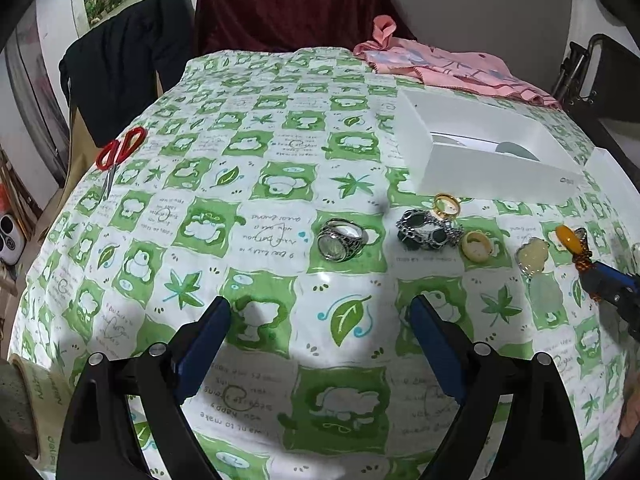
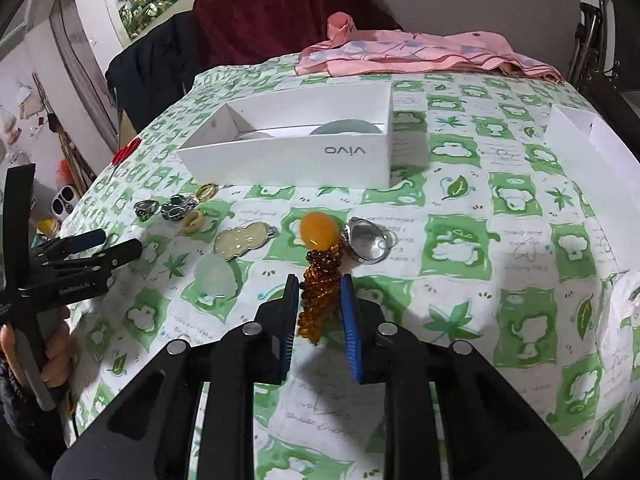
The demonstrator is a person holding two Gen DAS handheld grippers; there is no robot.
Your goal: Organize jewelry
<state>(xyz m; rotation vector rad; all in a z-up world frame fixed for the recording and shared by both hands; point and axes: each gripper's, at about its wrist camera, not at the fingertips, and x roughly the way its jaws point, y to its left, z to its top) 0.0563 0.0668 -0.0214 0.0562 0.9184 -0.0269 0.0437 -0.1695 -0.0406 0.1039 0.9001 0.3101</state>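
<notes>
A counter (image 1: 280, 128) under green leaf-print cloth stands before a maroon drape (image 1: 288, 4). On it: two white boxes, one pair of scissors (image 1: 118, 156), four rings. The left gripper (image 1: 320, 312) gapes empty; the right gripper (image 2: 320, 292) clenches an amber bead pendant (image 2: 318, 280) near the counter's middle.

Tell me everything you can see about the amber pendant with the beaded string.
The amber pendant is a smooth, glossy orange-yellow oval stone, seemingly resin or amber. From it hangs a bunched string of small dark-amber beads. It lies on the green-patterned tablecloth in front of the white box, beside a silver ring. The bead string runs between the right tongs, whose jaws stand close on either side; a firm grip cannot be confirmed.
</notes>
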